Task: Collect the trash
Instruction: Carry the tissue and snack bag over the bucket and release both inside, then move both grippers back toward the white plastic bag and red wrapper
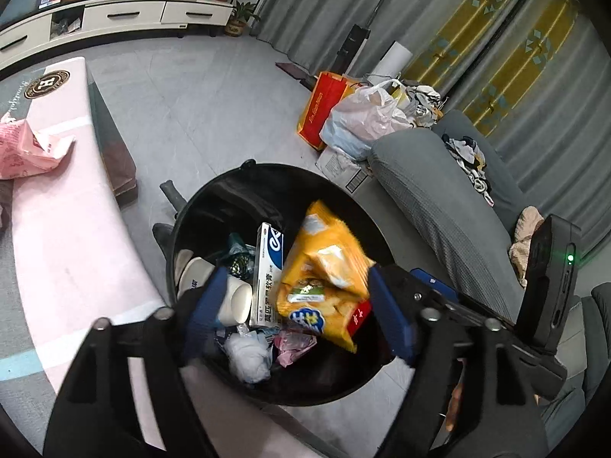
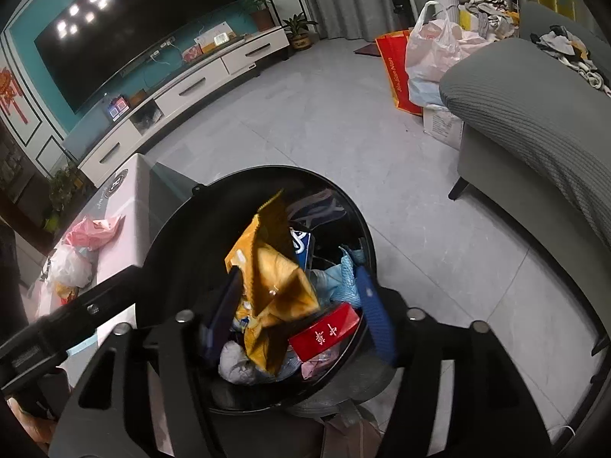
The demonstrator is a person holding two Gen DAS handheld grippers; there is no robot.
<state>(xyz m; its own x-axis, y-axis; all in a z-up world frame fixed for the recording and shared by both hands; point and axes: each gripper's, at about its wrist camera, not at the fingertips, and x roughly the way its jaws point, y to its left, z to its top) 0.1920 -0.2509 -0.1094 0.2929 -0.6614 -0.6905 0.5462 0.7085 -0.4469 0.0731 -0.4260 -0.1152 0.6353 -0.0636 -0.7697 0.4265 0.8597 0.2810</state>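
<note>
A round black trash bin (image 1: 206, 194) stands on the floor below both grippers. In it lie a yellow snack bag (image 1: 324, 267), a white-and-blue box (image 1: 269, 267), a paper cup (image 1: 238, 299), a tissue wad (image 1: 246, 355) and a red box (image 1: 359, 316). My left gripper (image 1: 298, 273) hangs open over the bin, its blue pads wide on either side of the trash. In the right wrist view, the crumpled yellow snack bag (image 2: 267, 278) stands loose between the spread pads of my open right gripper (image 2: 298, 271), above the red box (image 2: 324, 332) inside the bin (image 2: 172, 236).
A pink-topped table (image 1: 68, 229) beside the bin carries crumpled pink wrappers (image 1: 26, 145) and more bagged litter (image 2: 70, 267). A grey sofa (image 1: 439, 198) lies to the right. Shopping bags (image 1: 359, 114) crowd the floor behind it. A white TV cabinet (image 2: 214, 76) lines the far wall.
</note>
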